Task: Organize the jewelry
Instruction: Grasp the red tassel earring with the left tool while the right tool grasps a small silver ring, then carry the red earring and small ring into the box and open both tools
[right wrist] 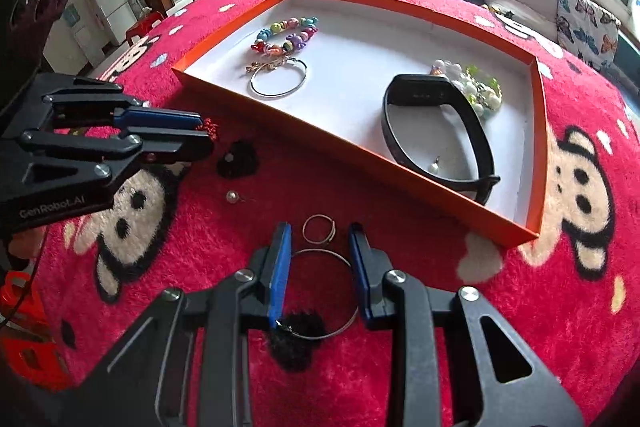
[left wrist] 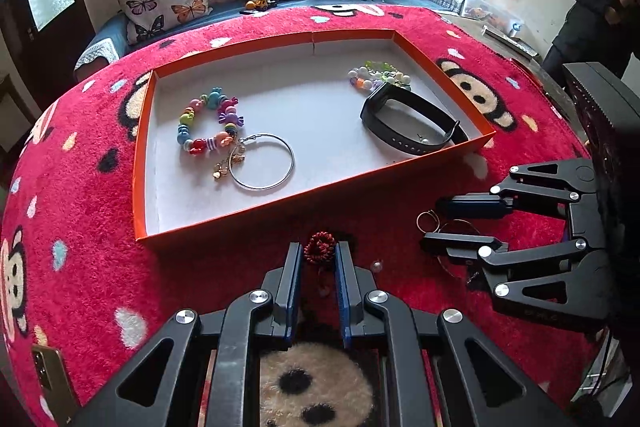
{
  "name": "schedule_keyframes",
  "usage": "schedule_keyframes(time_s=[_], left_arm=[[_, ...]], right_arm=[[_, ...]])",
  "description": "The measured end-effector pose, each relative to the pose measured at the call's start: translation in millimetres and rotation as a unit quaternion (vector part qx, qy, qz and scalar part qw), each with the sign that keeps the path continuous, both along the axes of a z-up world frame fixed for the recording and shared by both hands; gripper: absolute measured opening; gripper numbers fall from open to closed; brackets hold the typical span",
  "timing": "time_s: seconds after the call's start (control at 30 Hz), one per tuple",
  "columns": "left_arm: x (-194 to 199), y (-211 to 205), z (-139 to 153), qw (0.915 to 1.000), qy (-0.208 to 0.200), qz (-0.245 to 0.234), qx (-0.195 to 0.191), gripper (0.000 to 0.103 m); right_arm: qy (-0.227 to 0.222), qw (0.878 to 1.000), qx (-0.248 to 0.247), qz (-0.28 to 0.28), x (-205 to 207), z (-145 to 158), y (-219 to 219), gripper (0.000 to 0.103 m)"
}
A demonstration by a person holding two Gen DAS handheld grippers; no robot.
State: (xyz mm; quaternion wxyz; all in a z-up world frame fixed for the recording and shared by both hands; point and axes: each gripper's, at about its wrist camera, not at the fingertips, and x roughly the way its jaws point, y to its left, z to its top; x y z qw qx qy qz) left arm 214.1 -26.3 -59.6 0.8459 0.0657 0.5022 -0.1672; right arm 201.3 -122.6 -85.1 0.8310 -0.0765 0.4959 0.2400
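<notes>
bare white floor lies mid-tray point(left wrist: 320, 115). black band point(left wrist: 412, 123) blocks at 3 o'clock, bead bracelet point(left wrist: 208, 123) at 9 o'clock.
</notes>
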Motion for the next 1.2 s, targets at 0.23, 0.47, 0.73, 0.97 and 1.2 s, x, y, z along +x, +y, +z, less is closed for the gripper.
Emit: schedule_keyframes(time_s=[0.23, 0.47, 0.73, 0.97, 1.2], left_arm=[[-2, 5, 1, 1.0000, -0.001, 0.003, -0.003, 0.016], [-1, 11, 8, 0.9999, -0.007, 0.007, -0.007, 0.016], [8, 23, 29, 0.9993, -0.027, 0.020, -0.016, 0.016], [33, 40, 43, 0.9983, -0.039, 0.041, -0.014, 0.017], [59, 57, 34, 0.9977, -0.024, 0.062, -0.014, 0.016]], right_arm=[[-0.012, 1.000, -0.026, 0.003, -2, 0, 7, 0.018], [-0.014, 1.000, -0.022, 0.001, -4, 3, 5, 0.018], [-0.023, 1.000, 0.011, 0.001, 2, 29, 6, 0.018], [-0.045, 0.999, 0.017, 0.002, 18, 51, 12, 0.018], [-0.057, 0.998, 0.020, -0.003, 40, 60, 17, 0.018]])
